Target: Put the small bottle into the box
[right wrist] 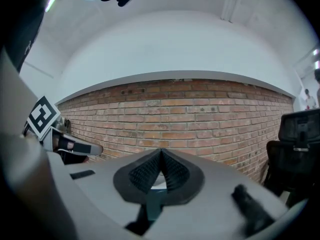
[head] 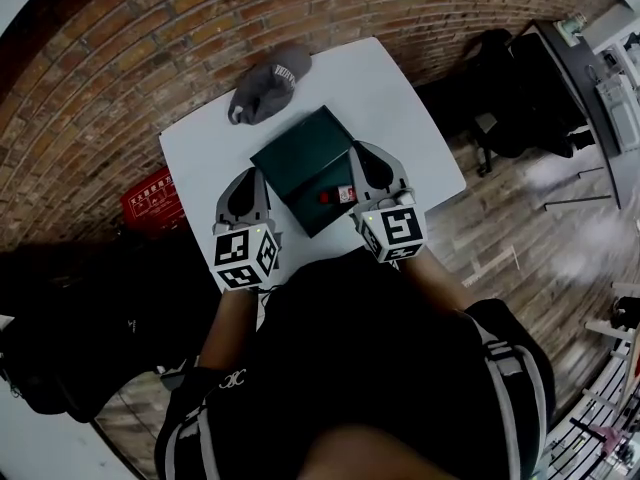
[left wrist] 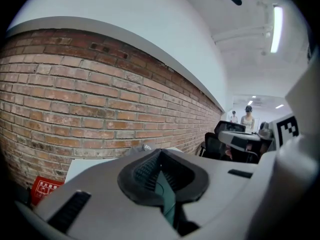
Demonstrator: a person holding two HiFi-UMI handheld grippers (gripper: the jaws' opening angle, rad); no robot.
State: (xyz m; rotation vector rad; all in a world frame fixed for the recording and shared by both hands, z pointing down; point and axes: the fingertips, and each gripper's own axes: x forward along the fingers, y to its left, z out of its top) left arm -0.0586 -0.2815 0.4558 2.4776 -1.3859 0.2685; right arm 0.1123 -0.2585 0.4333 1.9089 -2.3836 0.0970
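Small bottle [head: 340,195]: lying on the near right edge of the box [head: 300,163], just beside the right gripper [head: 358,150].
Right gripper: hovering over the box's right edge, jaws pressing together, gripping nothing.
Left gripper [head: 254,173]: hovering left of the box, jaws pressing together, gripping nothing.

The box [head: 300,163] is dark green, the table [head: 390,108] white, the cap [head: 265,86] grey.

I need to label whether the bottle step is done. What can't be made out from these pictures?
- small bottle: tiny in the head view; on the green box or beside it, unclear.
- green box lid: open or closed, unclear; both gripper views are mostly blocked by their own housings.
- table, near edge: head view, hidden by the person's torso.
- grey cap, lettering: too small.
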